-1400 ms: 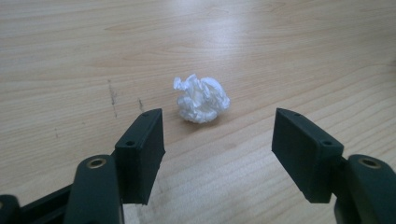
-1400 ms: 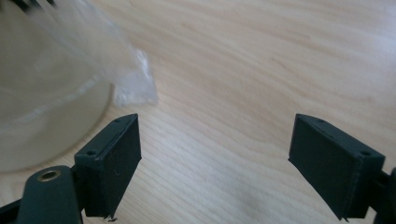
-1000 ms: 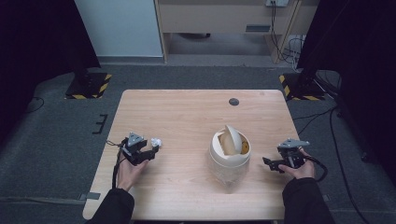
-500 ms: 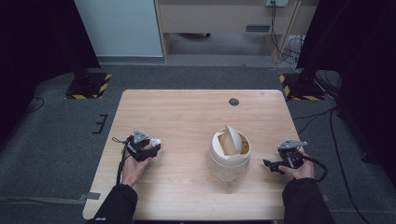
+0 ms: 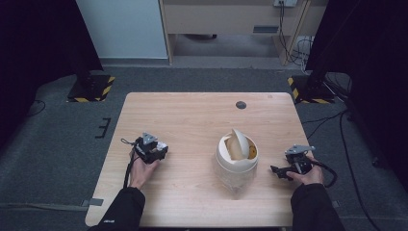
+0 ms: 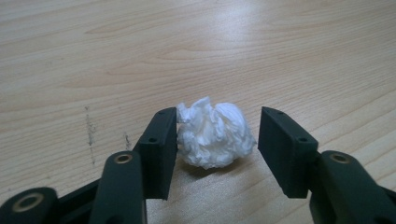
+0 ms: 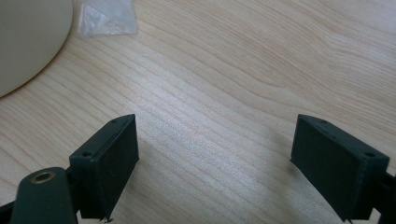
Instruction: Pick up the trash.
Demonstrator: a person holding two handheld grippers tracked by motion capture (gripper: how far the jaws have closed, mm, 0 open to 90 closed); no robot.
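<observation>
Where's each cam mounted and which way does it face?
High view: fixed above the person's side, looking forward and down on the wooden table; forearms, hands, left gripper and right gripper show, with the swing-lid bin between them.
Left gripper view: rides on the left gripper, looking along its black jaws at a crumpled tissue ball between them, gap on one side.
Right gripper view: rides on the right gripper; open jaws over bare wood, bin edge at top left.
Shared: the table and the bin, in the high and right gripper views.
</observation>
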